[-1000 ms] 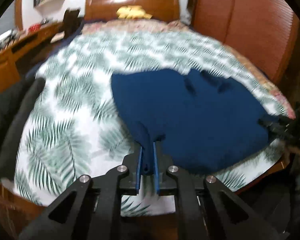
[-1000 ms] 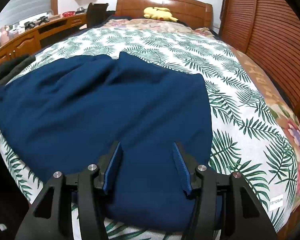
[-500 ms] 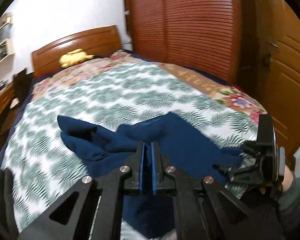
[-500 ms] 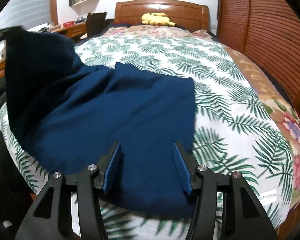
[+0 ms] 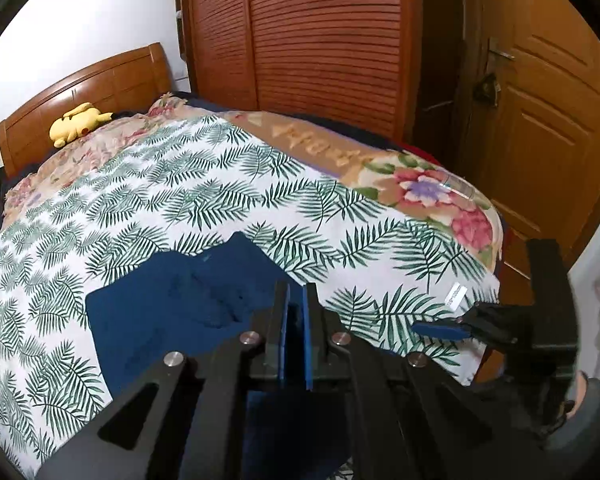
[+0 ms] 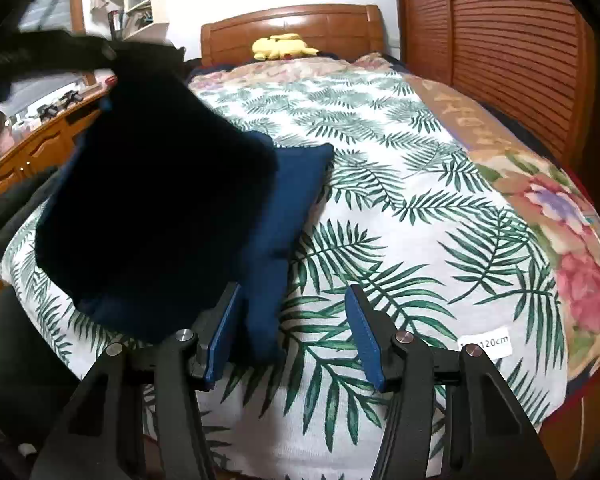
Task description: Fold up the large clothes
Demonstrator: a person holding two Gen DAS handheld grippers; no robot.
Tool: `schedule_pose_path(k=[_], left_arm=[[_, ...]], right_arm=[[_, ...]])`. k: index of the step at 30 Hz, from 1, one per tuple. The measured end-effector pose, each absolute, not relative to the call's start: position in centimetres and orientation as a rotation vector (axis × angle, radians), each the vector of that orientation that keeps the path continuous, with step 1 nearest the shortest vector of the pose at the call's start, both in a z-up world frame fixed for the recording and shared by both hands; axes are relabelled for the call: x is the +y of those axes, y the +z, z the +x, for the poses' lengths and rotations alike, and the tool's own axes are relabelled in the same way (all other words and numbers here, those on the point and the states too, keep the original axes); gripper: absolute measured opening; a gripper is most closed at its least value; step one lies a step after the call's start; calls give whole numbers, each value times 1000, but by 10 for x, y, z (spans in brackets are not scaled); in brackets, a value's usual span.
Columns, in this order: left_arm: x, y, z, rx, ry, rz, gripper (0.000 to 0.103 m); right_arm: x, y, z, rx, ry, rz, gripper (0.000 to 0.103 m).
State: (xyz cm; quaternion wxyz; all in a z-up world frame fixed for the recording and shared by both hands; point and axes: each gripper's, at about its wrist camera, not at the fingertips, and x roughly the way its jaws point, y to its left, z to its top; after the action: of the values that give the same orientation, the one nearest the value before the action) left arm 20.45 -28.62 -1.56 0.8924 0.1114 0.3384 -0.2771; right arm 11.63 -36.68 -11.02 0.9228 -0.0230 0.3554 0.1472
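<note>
Your left tool [image 5: 294,312], clamped on the dark blue knit garment [image 5: 172,312], had swung its edge toward three o'clock, folding it across the palm-print bed [image 5: 260,200]; your right tool [image 6: 292,332] stood open, empty.

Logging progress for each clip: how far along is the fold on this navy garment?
Midway through the first fold. Done: the navy garment lies on the palm-leaf bedspread. In hand: the left gripper is shut on one edge, holding that side lifted above the flat part; the right gripper is open and holds nothing. Left: lay the raised side down, then fold further.
</note>
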Motion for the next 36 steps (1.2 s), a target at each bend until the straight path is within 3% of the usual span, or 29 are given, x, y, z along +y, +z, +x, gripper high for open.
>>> schedule_pose_path(k=[6,21,36], left_arm=[[-284,-24,199,758,-593,229,6],[-214,-8,156,687,-535,187,20],[-125,-72,158,788,-369,88,22]], right_arm=[[-360,-107,115,717,303,-76,54],[-347,-100,115,667,315,-114,54],[-312,-80,123,611,392,-110,54]])
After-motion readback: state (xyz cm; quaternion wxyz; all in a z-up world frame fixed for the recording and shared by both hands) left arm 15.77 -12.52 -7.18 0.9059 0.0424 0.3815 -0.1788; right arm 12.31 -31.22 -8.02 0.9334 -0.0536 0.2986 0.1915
